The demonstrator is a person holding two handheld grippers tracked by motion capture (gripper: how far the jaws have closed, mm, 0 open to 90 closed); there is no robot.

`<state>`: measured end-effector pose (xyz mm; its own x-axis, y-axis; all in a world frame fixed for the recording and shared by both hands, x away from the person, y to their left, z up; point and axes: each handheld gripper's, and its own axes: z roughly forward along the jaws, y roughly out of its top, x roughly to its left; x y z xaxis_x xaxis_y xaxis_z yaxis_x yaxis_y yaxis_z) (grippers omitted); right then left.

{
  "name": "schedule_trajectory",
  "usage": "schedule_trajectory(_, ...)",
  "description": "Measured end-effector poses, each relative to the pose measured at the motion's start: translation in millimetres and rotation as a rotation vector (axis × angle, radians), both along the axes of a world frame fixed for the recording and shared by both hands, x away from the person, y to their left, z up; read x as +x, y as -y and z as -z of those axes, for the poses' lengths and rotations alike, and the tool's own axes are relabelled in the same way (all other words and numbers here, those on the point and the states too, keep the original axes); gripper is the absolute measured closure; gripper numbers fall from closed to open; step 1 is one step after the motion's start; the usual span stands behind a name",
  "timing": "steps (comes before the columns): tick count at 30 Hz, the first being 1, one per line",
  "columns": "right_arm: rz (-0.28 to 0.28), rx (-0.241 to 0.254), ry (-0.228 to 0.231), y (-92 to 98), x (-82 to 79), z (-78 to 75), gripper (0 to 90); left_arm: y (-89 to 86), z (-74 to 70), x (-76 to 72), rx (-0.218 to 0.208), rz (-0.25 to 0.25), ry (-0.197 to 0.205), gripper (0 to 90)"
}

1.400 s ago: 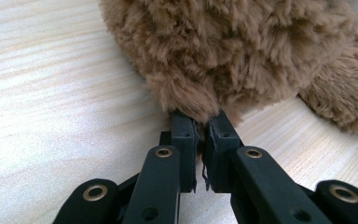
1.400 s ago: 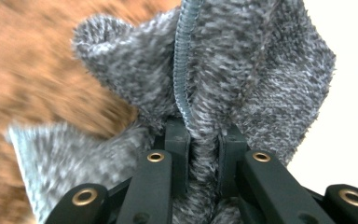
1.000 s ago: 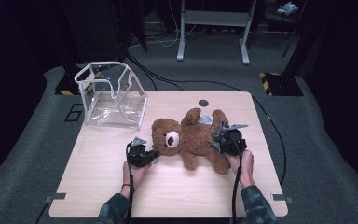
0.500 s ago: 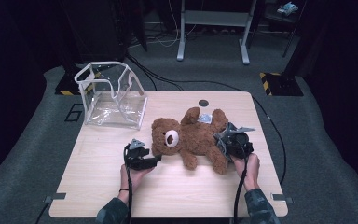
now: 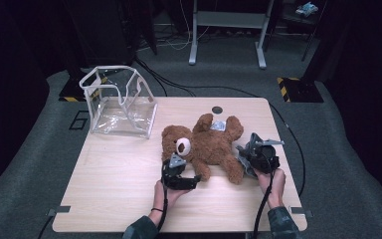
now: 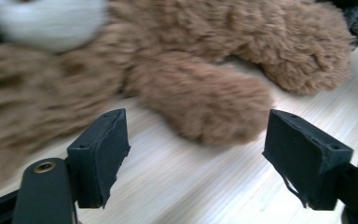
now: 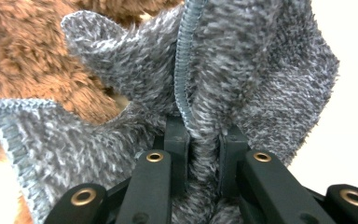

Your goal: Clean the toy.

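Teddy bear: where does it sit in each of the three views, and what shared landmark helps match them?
High view: the teddy bear lies at the table's centre, head left, between both hands.
Left gripper view: it spans the top, one paw just beyond the open left claw.
Right gripper view: brown fur at upper left, behind the grey cloth that the right claw pinches.
Shared landmark: the pale wooden table, seen under the bear in each view.

Pale wooden rectangular surface (image 5: 109,174), carried a brown plush teddy bear (image 5: 206,147) lying near the middle and a clear plastic open-topped bag (image 5: 122,104) at the far-left corner.
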<state>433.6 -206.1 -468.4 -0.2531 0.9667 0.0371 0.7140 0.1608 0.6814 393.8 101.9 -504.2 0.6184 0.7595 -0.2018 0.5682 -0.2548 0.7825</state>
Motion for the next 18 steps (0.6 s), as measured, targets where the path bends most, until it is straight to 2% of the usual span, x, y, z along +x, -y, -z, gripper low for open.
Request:
schedule_trajectory(2, -0.001, 0.006, -0.002, 2.0, -0.6, 0.5, 78.2, 8.4, 0.8, 0.8, 0.003, -0.002, -0.003, 19.9)
schedule_trajectory(6, 0.005, 0.016, 0.002, 2.8, -1.5, -0.3, 78.1, 26.8, 3.2, 3.4, 0.051, -0.009, 0.000, 19.4)
schedule_trajectory(7, 0.005, 0.016, 0.001, 3.0, -1.5, -0.4, 78.1, 26.8, 3.2, 3.4, 0.051, -0.009, 0.000, 19.9)
schedule_trajectory(8, 0.007, 0.019, 0.004, 3.7, -2.0, -0.5, 78.1, 34.8, 5.3, 5.4, 0.095, -0.016, 0.001, 22.4)
schedule_trajectory(10, 0.008, 0.018, 0.007, 4.7, -2.1, -0.2, 78.0, 39.6, 7.4, 6.7, 0.147, -0.028, 0.016, 25.4)
schedule_trajectory(12, 0.009, 0.016, 0.006, 6.0, -3.2, 0.3, 78.1, 42.5, 10.6, 8.6, 0.171, -0.047, 0.022, 27.2)
schedule_trajectory(15, 0.015, 0.025, -0.002, 8.6, -4.8, 2.6, 78.1, 43.7, 14.2, 10.2, 0.186, -0.071, 0.033, 40.1)
schedule_trajectory(17, 0.019, 0.025, -0.002, 10.1, -5.2, 4.3, 78.1, 43.5, 15.2, 10.7, 0.181, -0.075, 0.048, 46.8)
schedule_trajectory(18, 0.016, 0.024, -0.001, 11.3, -5.1, 5.3, 78.0, 42.5, 14.4, 11.0, 0.183, -0.071, 0.052, 53.3)
